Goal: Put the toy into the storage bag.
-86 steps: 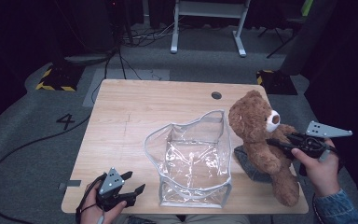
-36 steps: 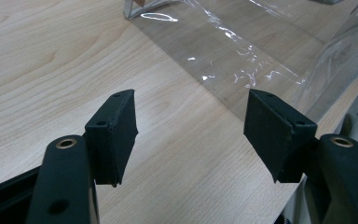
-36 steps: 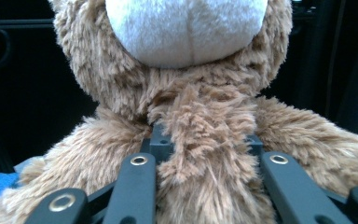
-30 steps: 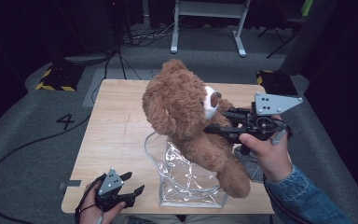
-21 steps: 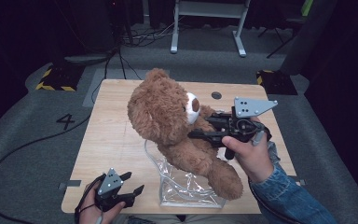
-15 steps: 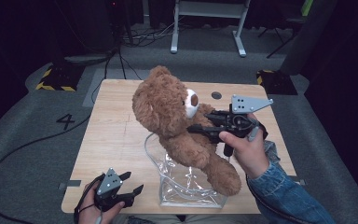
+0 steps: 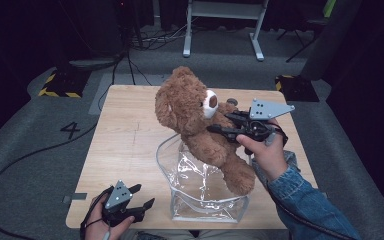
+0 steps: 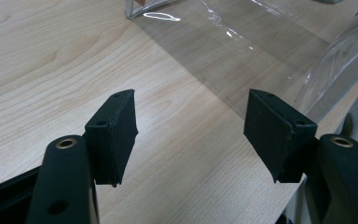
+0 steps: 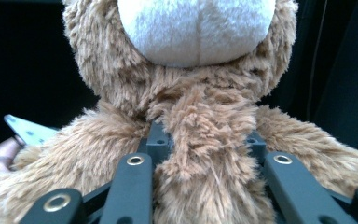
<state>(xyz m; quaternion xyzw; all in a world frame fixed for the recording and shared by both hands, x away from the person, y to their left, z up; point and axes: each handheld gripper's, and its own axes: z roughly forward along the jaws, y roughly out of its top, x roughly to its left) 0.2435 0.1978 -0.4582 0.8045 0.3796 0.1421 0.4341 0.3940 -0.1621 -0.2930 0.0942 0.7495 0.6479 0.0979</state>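
A brown teddy bear (image 7: 195, 117) hangs tilted over the mouth of a clear plastic bag (image 7: 200, 187) that stands in the middle of the wooden table (image 7: 125, 145). My right gripper (image 7: 215, 127) is shut on the bear's chest; in the right gripper view its jaws pinch a tuft of fur (image 9: 205, 154) below the white muzzle (image 9: 196, 28). The bear's feet hang at the bag's right rim. My left gripper (image 7: 142, 196) rests at the table's front left, open, its jaws apart over bare wood beside the bag's clear plastic (image 8: 261, 51).
The table's front edge lies just under the left hand. A dark round hole (image 7: 232, 101) sits in the tabletop behind the bear. A black cable (image 7: 25, 160) runs over the grey floor at left. A white frame (image 7: 220, 25) stands beyond the table.
The right gripper lifted the bear from the table's right side and carried it left over the bag. In the last half second it shifted slightly. The left gripper stayed put.
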